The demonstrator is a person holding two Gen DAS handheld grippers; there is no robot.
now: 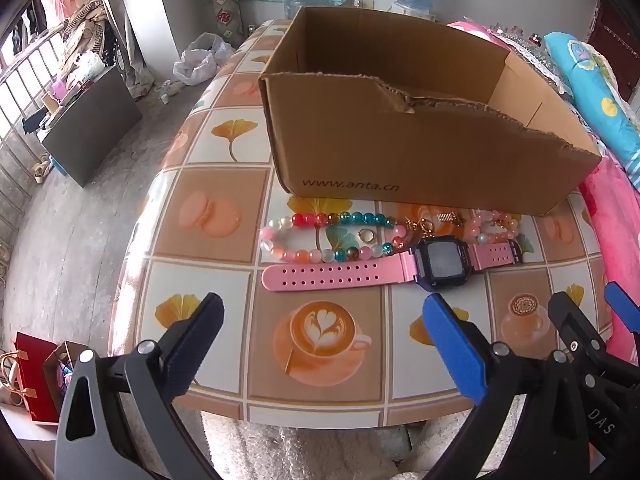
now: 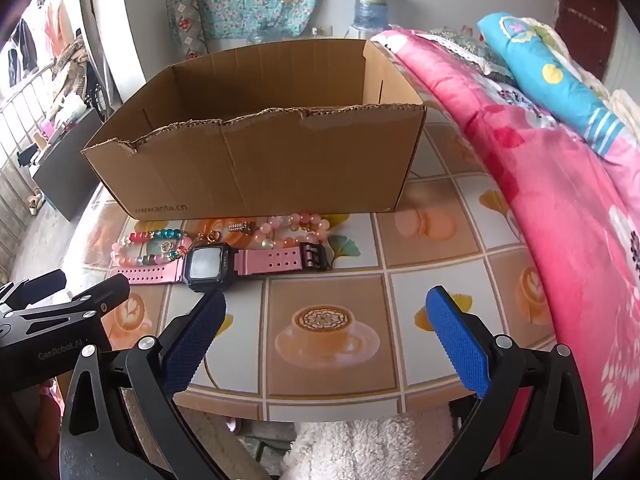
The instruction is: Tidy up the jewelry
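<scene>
Two grippers hang over the near edge of the worktop (image 1: 208, 216), both tilted down toward the jewelry and both spread wide with nothing between their pads: the left gripper (image 1: 322, 322) faces the left half of the row, the right gripper (image 2: 326, 316) sits further right, its left pad close to the watch but not touching it. Everything to be sorted lies in a tight line just in front of the cardboard box (image 1: 400, 148), which stands open-topped with its near wall torn low, probably so pieces can be dropped in over that edge without lifting high. A pink-strapped watch (image 1: 438, 264) lies flat with its face up and its strap stretched out lengthwise, nearest the grippers. Behind it on the left a multicoloured bead bracelet (image 1: 320, 220) lies in a loop, with a small ring (image 1: 365, 236) inside the loop. To the right is a pink bead bracelet (image 2: 296, 226) close against the box front, and between the two bracelets sit some small gold-coloured pieces (image 1: 420, 226) and a little metal clip (image 2: 239, 227), too small to identify further. I judge that nothing has gone into the box, though its floor is largely hidden. The watch, being nearest and stiffest, looks the easiest first pick; the bracelets are limp and may drag neighbours along. A pink quilt (image 2: 560, 208) crowds the right edge of the worktop.
</scene>
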